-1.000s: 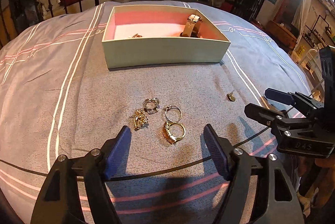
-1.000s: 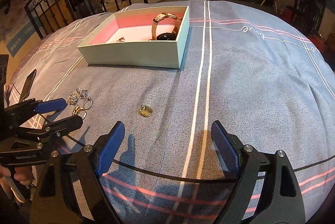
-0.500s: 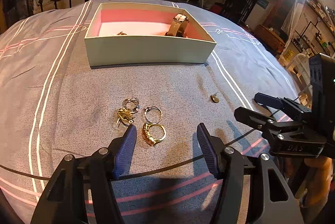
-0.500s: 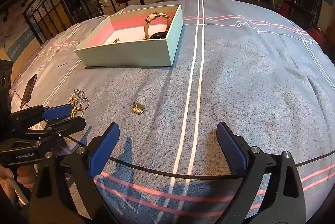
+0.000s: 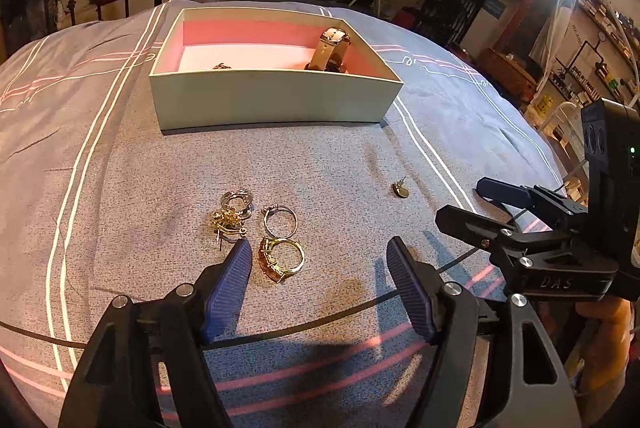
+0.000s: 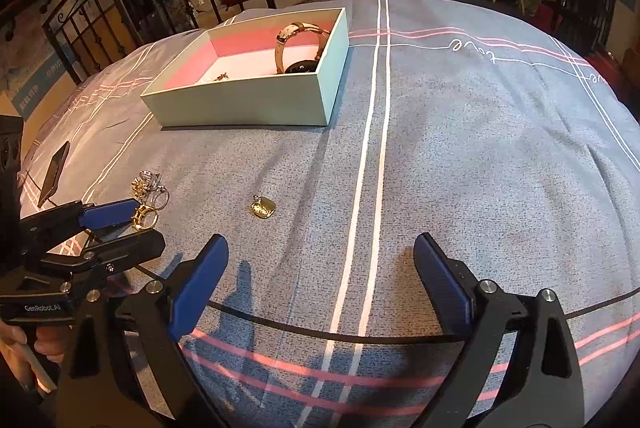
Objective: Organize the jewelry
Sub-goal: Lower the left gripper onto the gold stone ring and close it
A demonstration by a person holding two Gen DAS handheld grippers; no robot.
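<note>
Bedspread (image 5: 320, 156) under gold ring (image 5: 281, 259) (unheld)

Rings (image 5: 276, 240) lie on the bed (image 5: 320, 156) before my left gripper (image 5: 320, 268); the box (image 5: 272, 100) behind them holds a watch (image 5: 330, 48).

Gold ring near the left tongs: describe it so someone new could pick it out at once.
Start at the open box on the bedspread, then come toward the camera to the small heap of jewelry. The gold ring is the piece nearest the left tongs, lying flat by the left fingertip. Unlike the thin silver ring just behind it, it is thick, yellow and has a chunky ridged front.
</note>
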